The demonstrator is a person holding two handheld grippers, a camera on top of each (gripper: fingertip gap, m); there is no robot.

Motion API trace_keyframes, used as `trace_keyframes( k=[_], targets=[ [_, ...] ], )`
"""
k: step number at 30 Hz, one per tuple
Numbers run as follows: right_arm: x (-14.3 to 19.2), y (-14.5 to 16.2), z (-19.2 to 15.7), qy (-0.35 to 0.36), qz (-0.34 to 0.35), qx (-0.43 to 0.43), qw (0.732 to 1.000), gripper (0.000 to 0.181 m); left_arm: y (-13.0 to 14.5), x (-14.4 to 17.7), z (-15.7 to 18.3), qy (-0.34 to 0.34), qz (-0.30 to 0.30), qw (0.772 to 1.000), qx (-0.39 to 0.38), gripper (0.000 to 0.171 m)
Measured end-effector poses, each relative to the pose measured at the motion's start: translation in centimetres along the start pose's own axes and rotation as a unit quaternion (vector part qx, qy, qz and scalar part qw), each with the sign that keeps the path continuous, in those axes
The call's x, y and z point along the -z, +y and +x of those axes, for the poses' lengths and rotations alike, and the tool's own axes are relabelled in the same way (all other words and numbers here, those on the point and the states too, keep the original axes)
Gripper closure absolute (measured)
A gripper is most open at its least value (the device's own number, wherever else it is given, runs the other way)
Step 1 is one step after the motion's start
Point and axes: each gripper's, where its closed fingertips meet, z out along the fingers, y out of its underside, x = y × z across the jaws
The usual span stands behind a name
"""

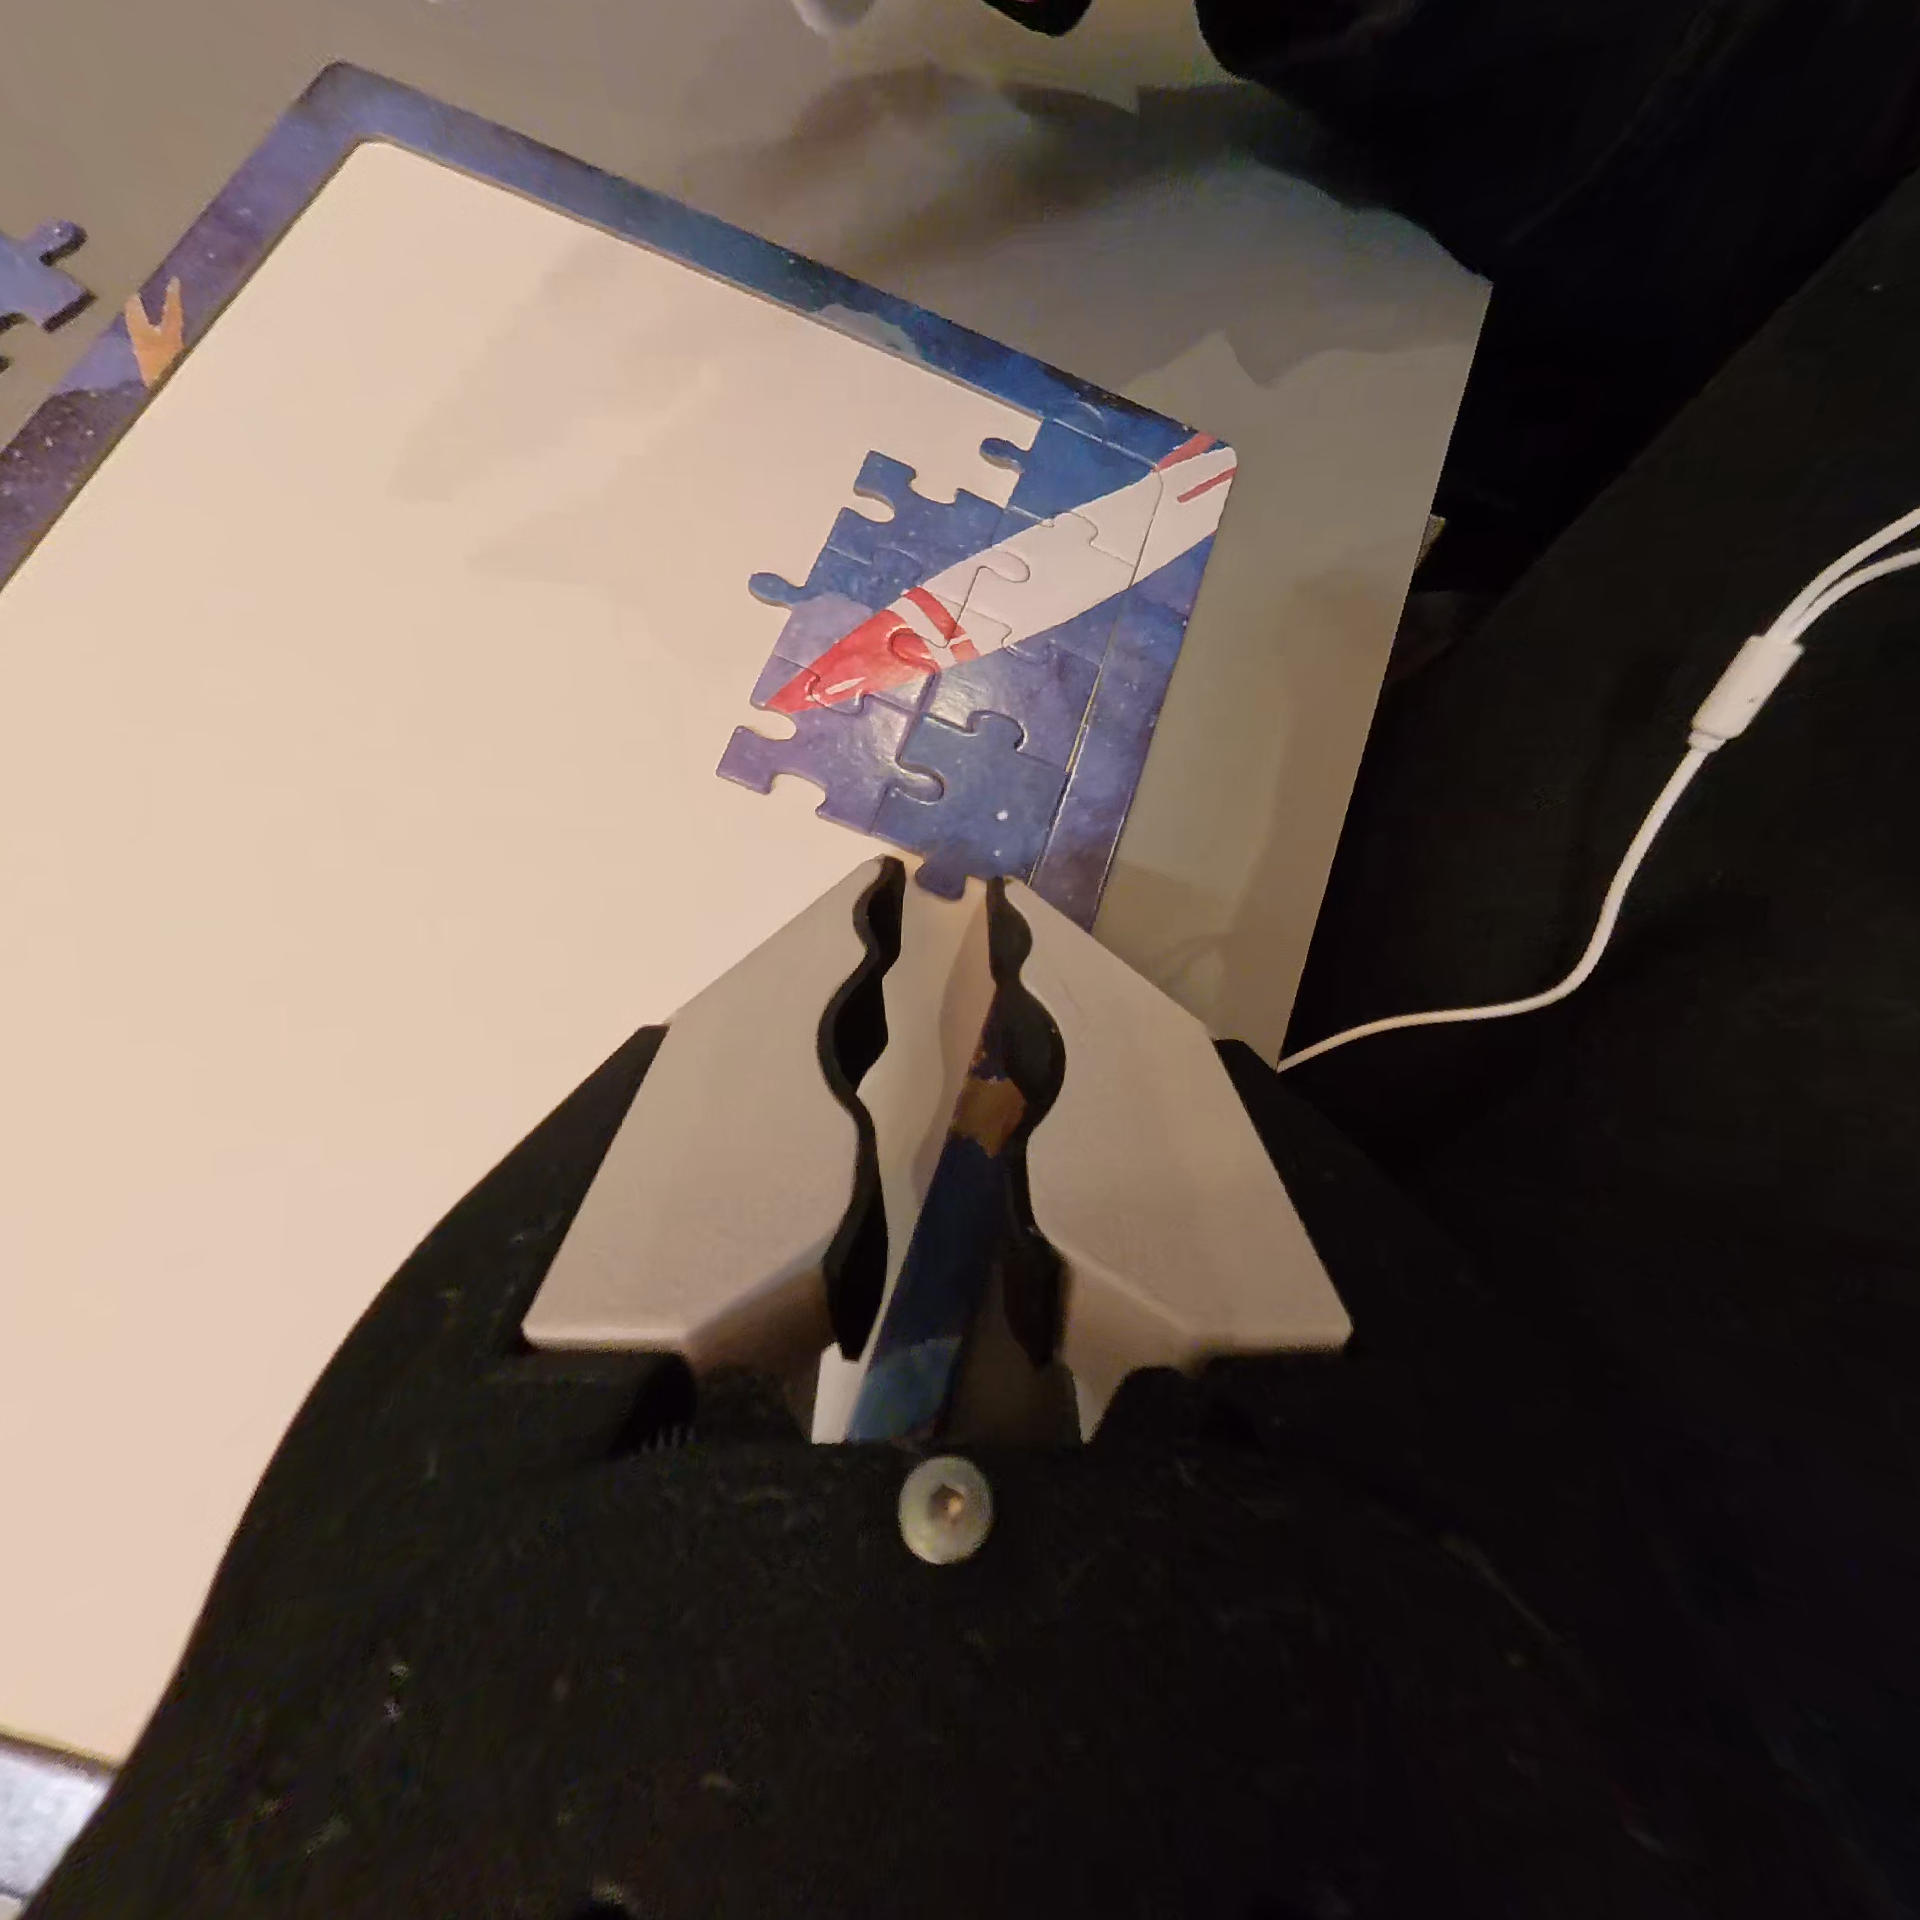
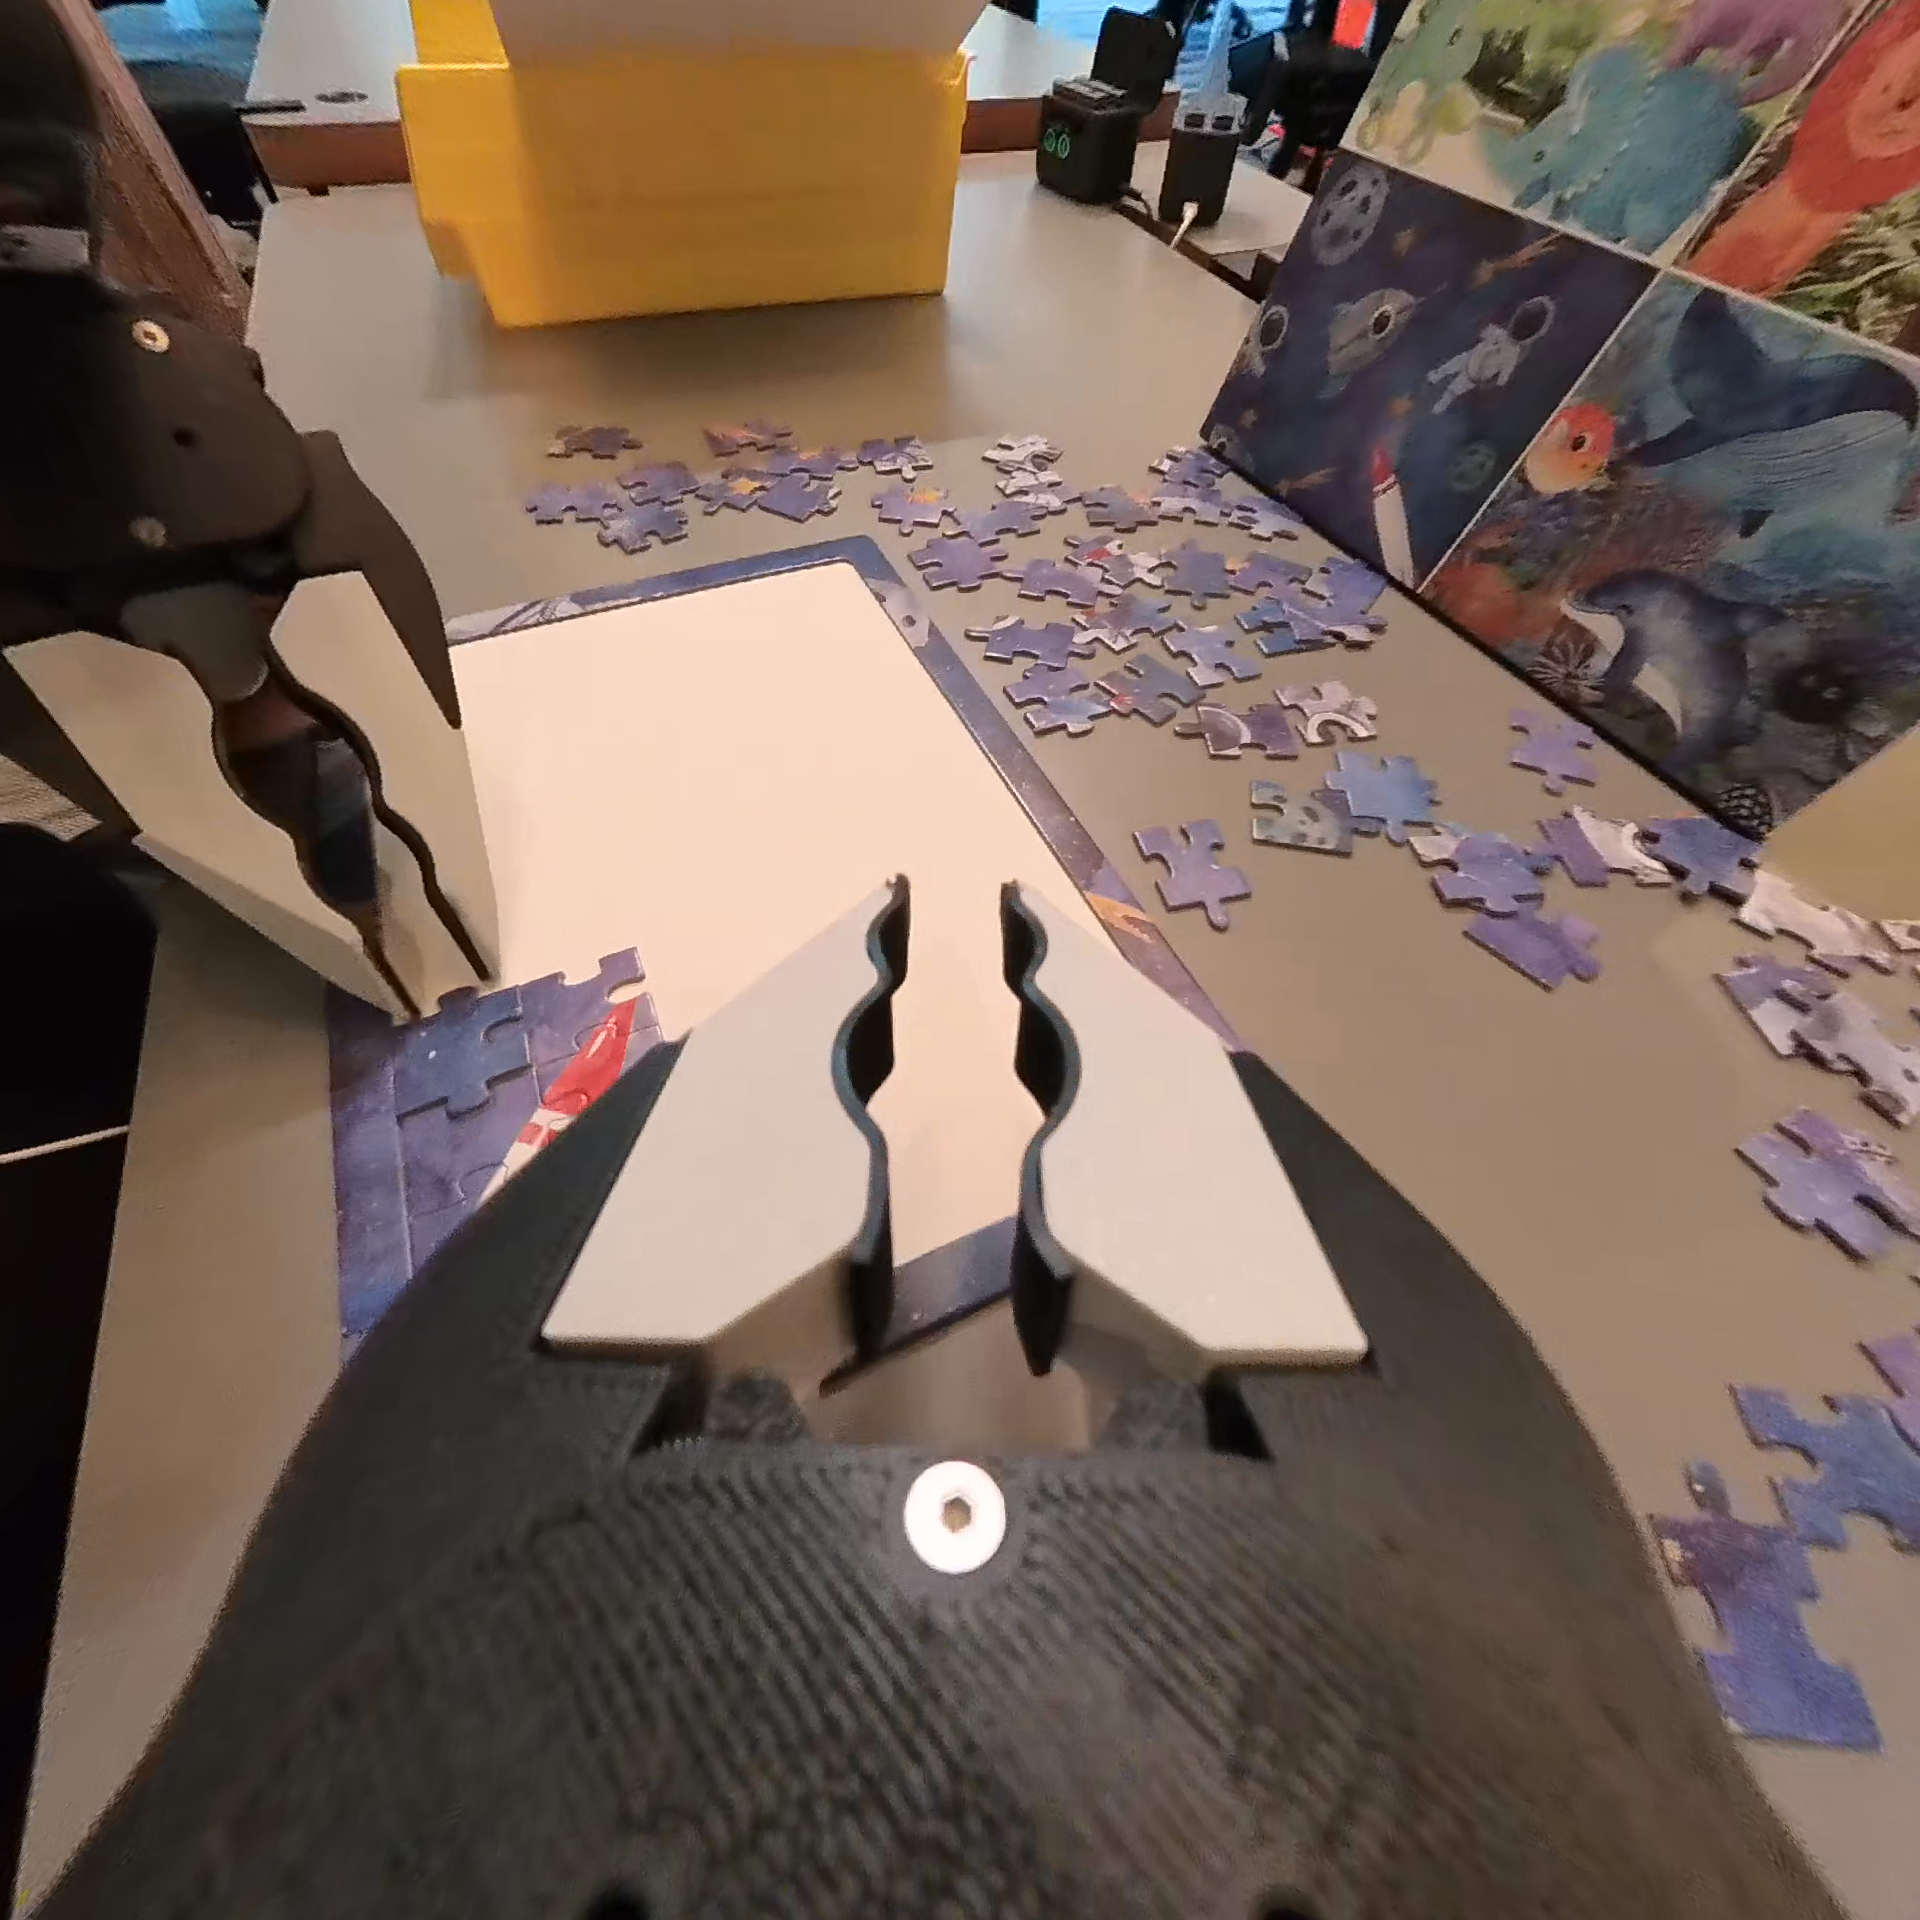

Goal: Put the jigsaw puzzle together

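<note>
The puzzle tray [image 1: 727,249] has a blue frame and a bare white floor. A small cluster of joined pieces [image 1: 977,665] with a red and white rocket fills one corner. My left gripper [image 1: 942,878] has its tips on the tray at the cluster's near edge. Its jaws stand narrowly apart around the tab of the nearest blue piece [image 1: 966,800], which lies flat. The left gripper also shows in the right wrist view [image 2: 436,987]. My right gripper [image 2: 954,888] hovers over the tray [image 2: 977,686], narrowly open and empty. Many loose blue pieces [image 2: 1143,623] lie right of the tray.
The puzzle box [image 2: 1455,416] with picture panels stands at the right. A yellow bin [image 2: 686,177] sits at the back, with black chargers [image 2: 1091,135] beside it. A white cable [image 1: 1621,883] hangs past the table edge. One loose piece [image 1: 42,270] lies beyond the tray's far side.
</note>
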Motion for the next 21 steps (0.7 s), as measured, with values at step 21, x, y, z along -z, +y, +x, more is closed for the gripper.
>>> trace_keyframes(
  k=[21],
  targets=[
    [-0.5,0.1,-0.3,0.000,-0.002,-0.002,1.000,0.165,-0.5,1.8,-0.2,0.008,0.035,0.999,0.014,0.164]
  ],
)
